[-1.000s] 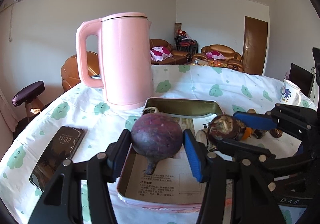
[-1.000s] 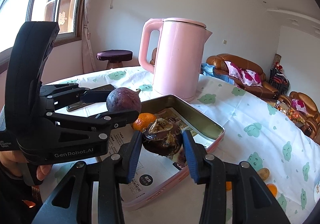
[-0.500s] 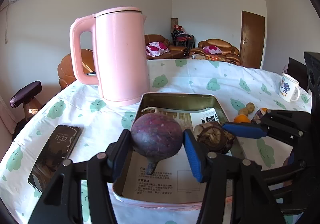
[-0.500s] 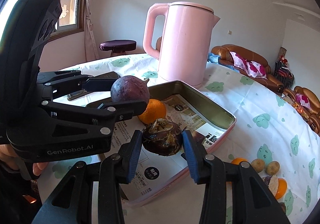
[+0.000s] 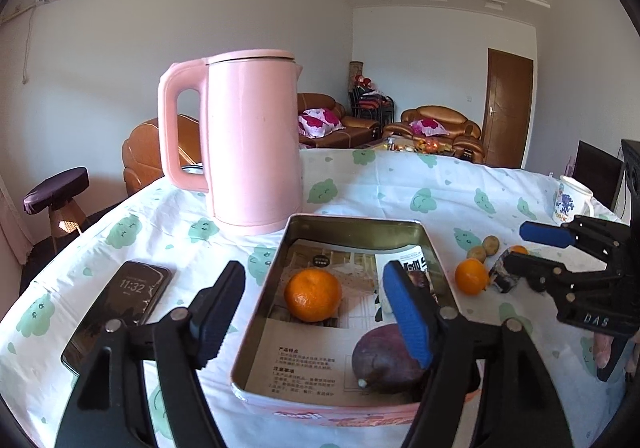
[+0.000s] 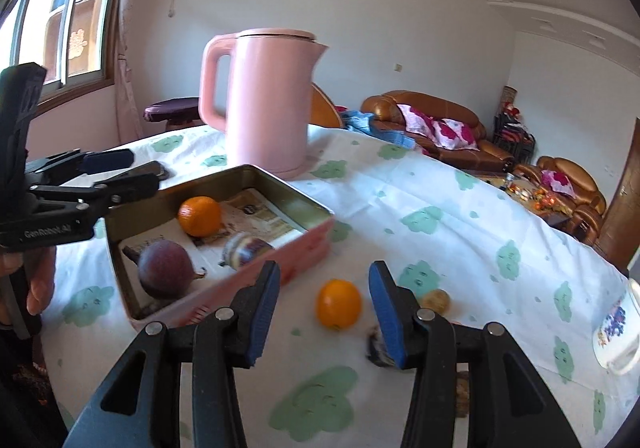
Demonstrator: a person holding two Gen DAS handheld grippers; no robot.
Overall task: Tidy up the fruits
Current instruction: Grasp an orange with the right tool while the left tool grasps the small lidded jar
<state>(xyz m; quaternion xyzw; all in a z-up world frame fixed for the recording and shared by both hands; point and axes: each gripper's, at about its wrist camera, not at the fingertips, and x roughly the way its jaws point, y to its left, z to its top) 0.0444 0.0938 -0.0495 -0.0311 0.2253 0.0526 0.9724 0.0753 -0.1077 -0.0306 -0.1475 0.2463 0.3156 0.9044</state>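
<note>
At the bottom of the left wrist view, the left gripper (image 5: 314, 312) has just been opening; its jaws stand wide and hold nothing, with the purple fruit (image 5: 384, 360) lying in the tin (image 5: 260, 312) by its right finger. The right gripper (image 6: 324, 312) has also just been opening, empty, with an orange (image 6: 339, 303) on the table (image 6: 440, 207) showing between its jaws. Farther back stands a pink kettle (image 6: 268, 103).

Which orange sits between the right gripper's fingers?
The orange on the tablecloth, framed by the right gripper; the other orange lies inside the tin.
</note>
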